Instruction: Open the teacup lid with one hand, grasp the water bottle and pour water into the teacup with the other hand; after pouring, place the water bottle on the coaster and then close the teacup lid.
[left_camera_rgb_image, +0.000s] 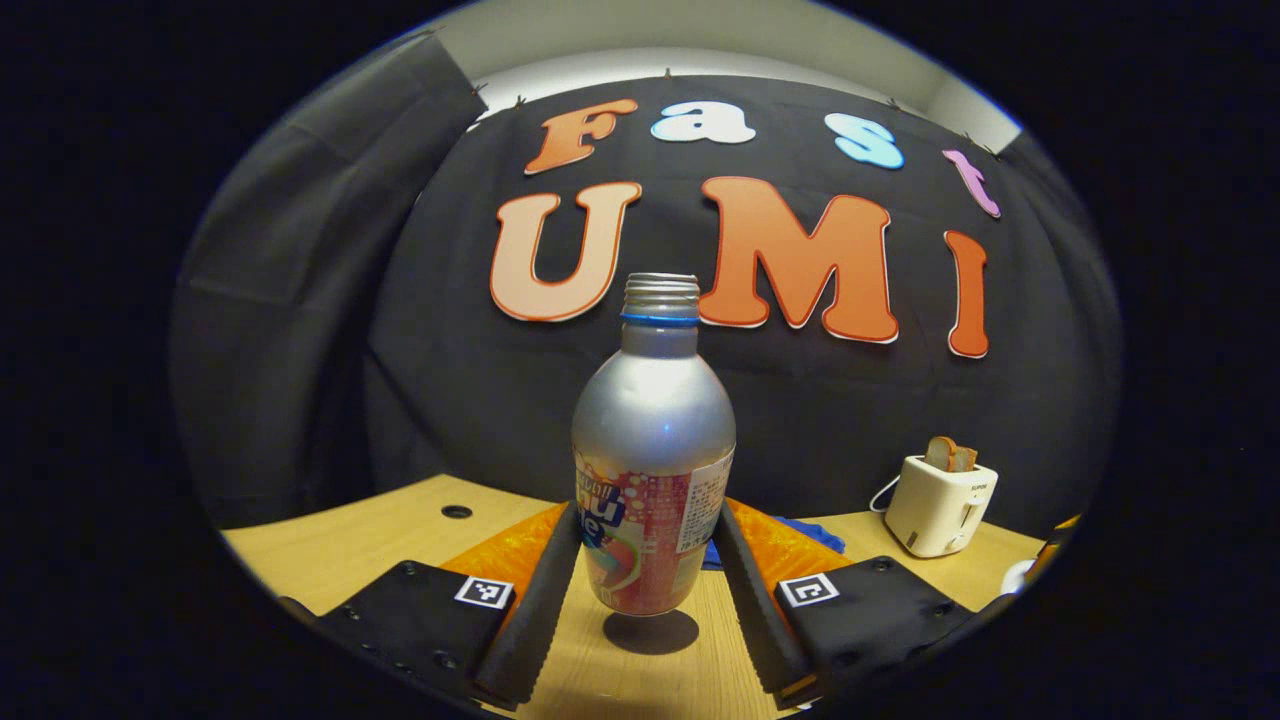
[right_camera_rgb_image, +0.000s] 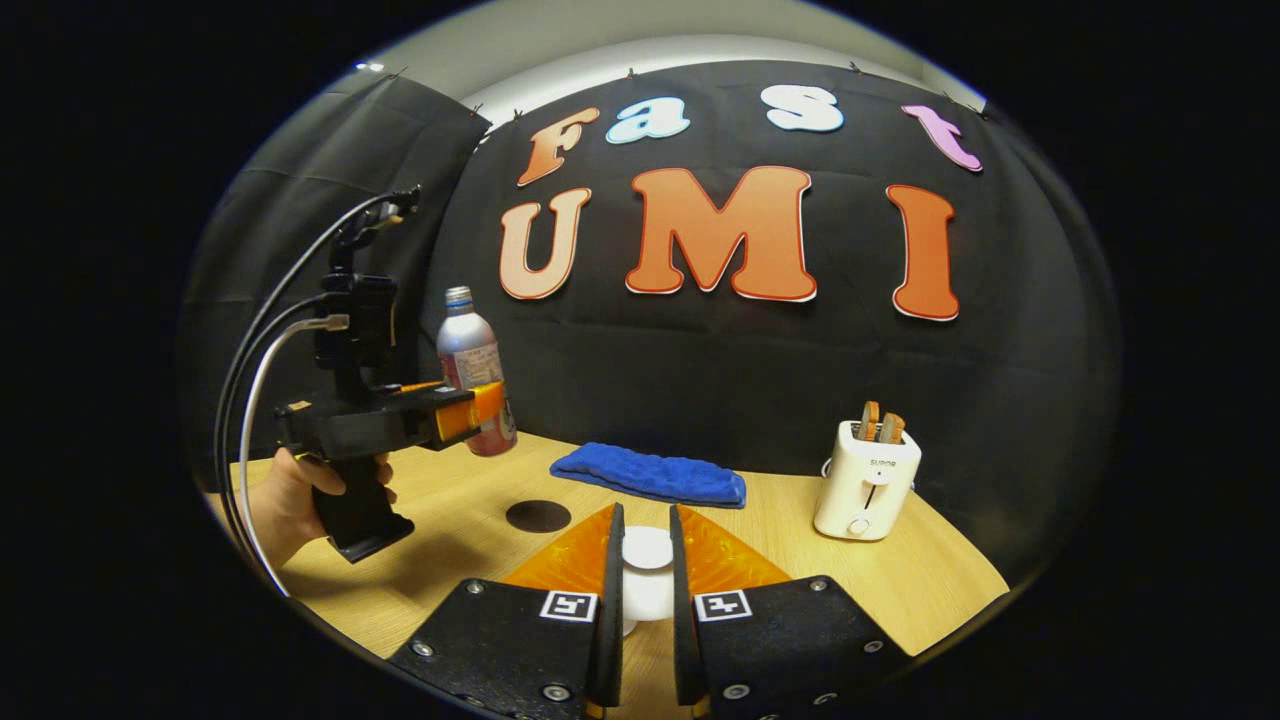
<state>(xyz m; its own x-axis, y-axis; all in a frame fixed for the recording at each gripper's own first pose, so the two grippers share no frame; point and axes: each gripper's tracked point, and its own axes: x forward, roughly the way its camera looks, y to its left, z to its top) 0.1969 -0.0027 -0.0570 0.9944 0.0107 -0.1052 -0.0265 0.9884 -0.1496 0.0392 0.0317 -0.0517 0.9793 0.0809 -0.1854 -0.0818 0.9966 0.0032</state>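
two tools work: left tool (left_camera_rgb_image: 648, 560) clamps the smooth, slippery metal water bottle (left_camera_rgb_image: 652, 460) low on its label, lifted off the desk (left_camera_rgb_image: 380, 540); right tool (right_camera_rgb_image: 645, 575), nearly closed, pinches the small, probably fragile teacup lid (right_camera_rgb_image: 647, 547).

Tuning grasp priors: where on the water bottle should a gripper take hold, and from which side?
Grip the water bottle on its straight labelled lower body, coming in level from the side, as the left gripper does now. The walls there are parallel, so both fingers seat flat. The shoulder above tapers, and the uncapped neck should stay free for pouring.
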